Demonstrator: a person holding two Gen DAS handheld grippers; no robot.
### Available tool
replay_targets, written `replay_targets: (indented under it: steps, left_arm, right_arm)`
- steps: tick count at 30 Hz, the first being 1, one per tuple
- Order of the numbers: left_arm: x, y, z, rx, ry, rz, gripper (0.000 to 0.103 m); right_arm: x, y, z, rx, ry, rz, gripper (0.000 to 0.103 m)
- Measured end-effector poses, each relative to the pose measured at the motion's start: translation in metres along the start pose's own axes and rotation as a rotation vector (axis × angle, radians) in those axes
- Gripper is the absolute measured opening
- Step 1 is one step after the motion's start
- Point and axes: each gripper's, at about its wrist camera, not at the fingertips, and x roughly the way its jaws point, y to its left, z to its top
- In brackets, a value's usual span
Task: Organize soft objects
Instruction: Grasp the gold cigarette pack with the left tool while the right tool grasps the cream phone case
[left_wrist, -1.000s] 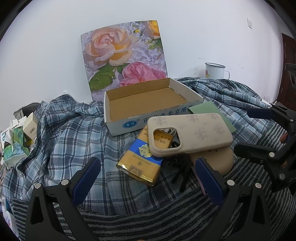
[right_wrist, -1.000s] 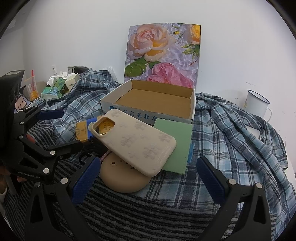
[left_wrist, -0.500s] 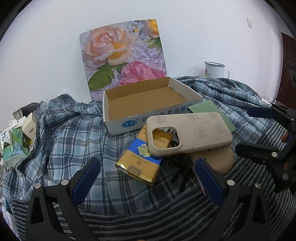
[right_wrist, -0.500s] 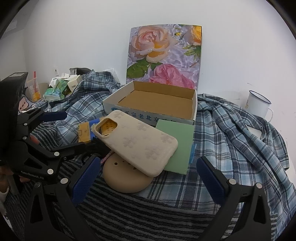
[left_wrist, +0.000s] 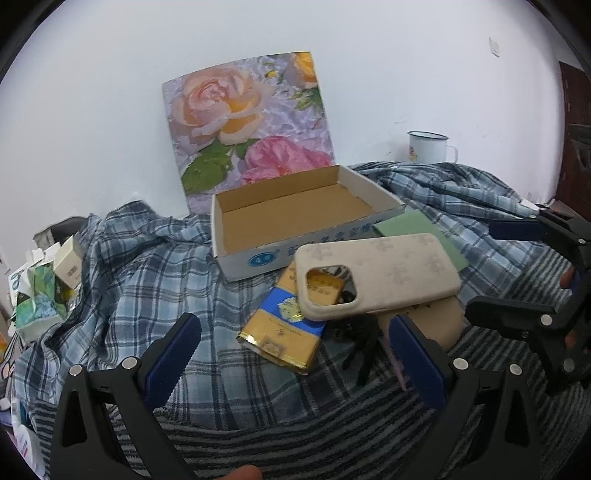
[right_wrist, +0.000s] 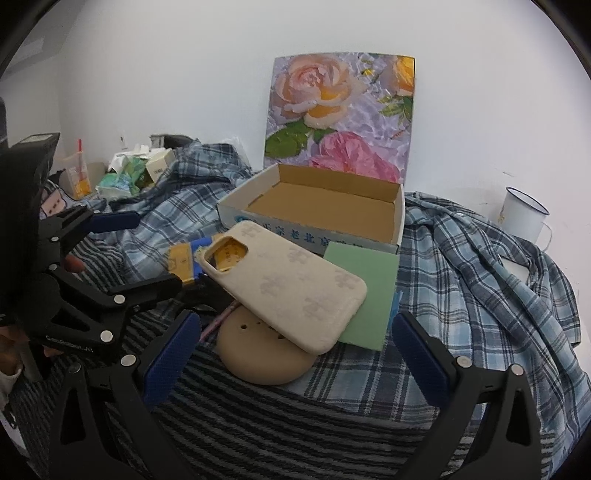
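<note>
Both grippers we hold spread wide and empty: our left gripper (left_wrist: 293, 349) hovers low over the striped cloth (left_wrist: 295, 439), our right gripper (right_wrist: 295, 349) likewise a little way off to the side, and each shows in the other's view. Judging by the cardboard box (left_wrist: 258, 258), which stands open with its flowered lid (left_wrist: 247, 125) upright against the wall and nothing inside, we reckon the sorting has not begun.

Going left to right in the left wrist view, we see a clutter of small cartons (left_wrist: 44, 284) at the far edge, then the rumpled plaid shirt (left_wrist: 140, 273), then the pile just in front of the box. In that pile a yellow and blue packet (left_wrist: 284, 332) lies flat on the shirt; the beige phone case (left_wrist: 384, 273) rests tilted across its upper end. Under the case's other end sits a tan rounded pad (right_wrist: 258, 354) with small holes, and a green sheet (right_wrist: 369, 295) lies beneath and beside it, touching the box front. Something black and thin lies between packet and pad; we cannot tell what it is. A white enamel mug (right_wrist: 524, 216) stands well apart at the far right.

Everything is left to do, we judge: the case on top looks the natural first pick, then the pad and sheet
</note>
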Motion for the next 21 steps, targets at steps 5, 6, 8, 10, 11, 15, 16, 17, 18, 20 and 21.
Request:
replay_targets:
  steps: [5,6,8,10,11,15,16,17,18,20,21]
  left_arm:
    - [-0.003,-0.002,0.008,0.036,0.032,-0.091,0.103]
    - [-0.002,-0.002,0.010,0.047,0.042,-0.109,0.103]
    - [-0.002,0.000,0.014,0.064,0.062,-0.151,0.103]
    - [0.001,0.006,0.019,0.063,0.084,-0.195,0.103]
    - [0.002,0.009,0.021,0.061,0.096,-0.218,0.103]
    - [0.010,0.026,0.030,0.061,0.127,-0.287,0.103]
    - [0.013,0.029,0.032,0.073,0.136,-0.294,0.103]
    - [0.018,0.031,0.033,0.095,0.152,-0.306,0.103]
    - [0.022,0.032,0.034,0.115,0.163,-0.311,0.103]
    - [0.033,0.034,0.032,0.149,0.202,-0.326,0.103]
    - [0.038,0.035,0.031,0.161,0.216,-0.328,0.103]
  right_arm:
    - [-0.012,-0.008,0.006,0.018,-0.040,0.110,0.103]
    - [-0.015,-0.009,0.008,0.008,-0.046,0.121,0.103]
    - [-0.017,-0.010,0.014,-0.039,-0.049,0.123,0.103]
    - [-0.015,-0.012,0.019,-0.093,-0.041,0.117,0.103]
    - [-0.012,-0.013,0.022,-0.120,-0.029,0.118,0.103]
    - [0.007,-0.015,0.032,-0.240,0.031,0.153,0.103]
    - [0.014,-0.013,0.035,-0.272,0.049,0.173,0.103]
    - [0.020,-0.011,0.037,-0.304,0.071,0.201,0.103]
    - [0.027,-0.007,0.039,-0.337,0.093,0.234,0.103]
    - [0.040,0.001,0.040,-0.417,0.135,0.310,0.103]
    - [0.046,0.005,0.040,-0.455,0.156,0.341,0.103]
